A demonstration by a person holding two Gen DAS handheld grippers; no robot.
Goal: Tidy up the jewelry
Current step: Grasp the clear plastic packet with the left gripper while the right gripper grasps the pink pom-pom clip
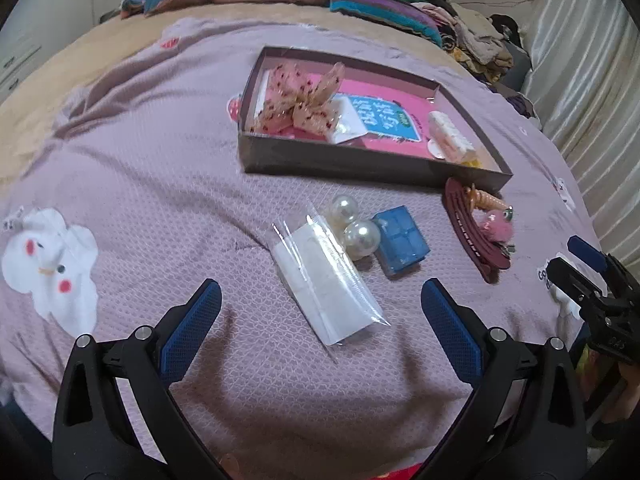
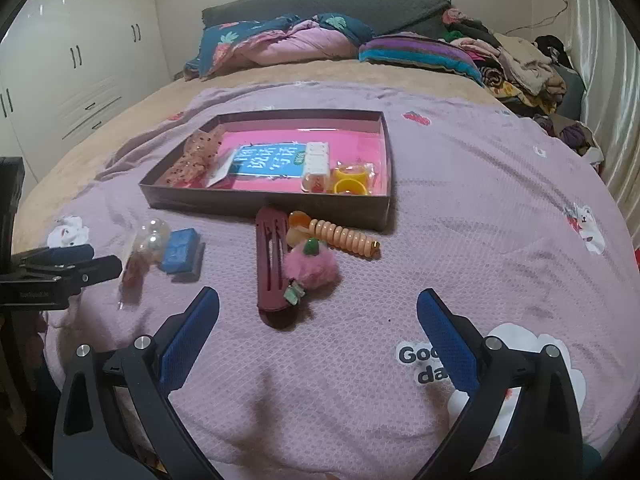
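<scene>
Surface: bed w/ lilac blanket [image 2: 460, 208] is carrying everything.
Tray [image 2: 276, 204]: dark, shallow, pink inside; is sitting mid-bed, beyond the loose pieces.
In tray, L end: sheer dotted bow [image 1: 300, 100] is lying against a small packet.
In tray, middle: blue card [image 2: 268, 162] is lying flat.
In tray, R end: white clip [image 2: 316, 160] is resting just beside yellow rings [image 2: 350, 180] in a clear wrap.
Loose, L group: clear bag [image 1: 324, 280] is lying nearest the left gripper; two pearls [image 1: 354, 224] are touching it; blue box [image 1: 400, 242] is sitting just beside the pearls.
Loose, R group: maroon clip [image 2: 270, 264] is lying lengthwise just in front of the tray; pink pom [image 2: 312, 266] w/ green top is touching its R side; orange coil tie [image 2: 344, 236] is lying between pom and tray wall.
Left gripper [image 1: 320, 320]: is hovering over the bag; jaws are standing wide apart, holding nothing.
Right gripper [image 2: 318, 328]: is hovering near the maroon clip's near end; jaws are standing wide apart, holding nothing.
Far end: bedding and clothes piles are lying at the headboard.
</scene>
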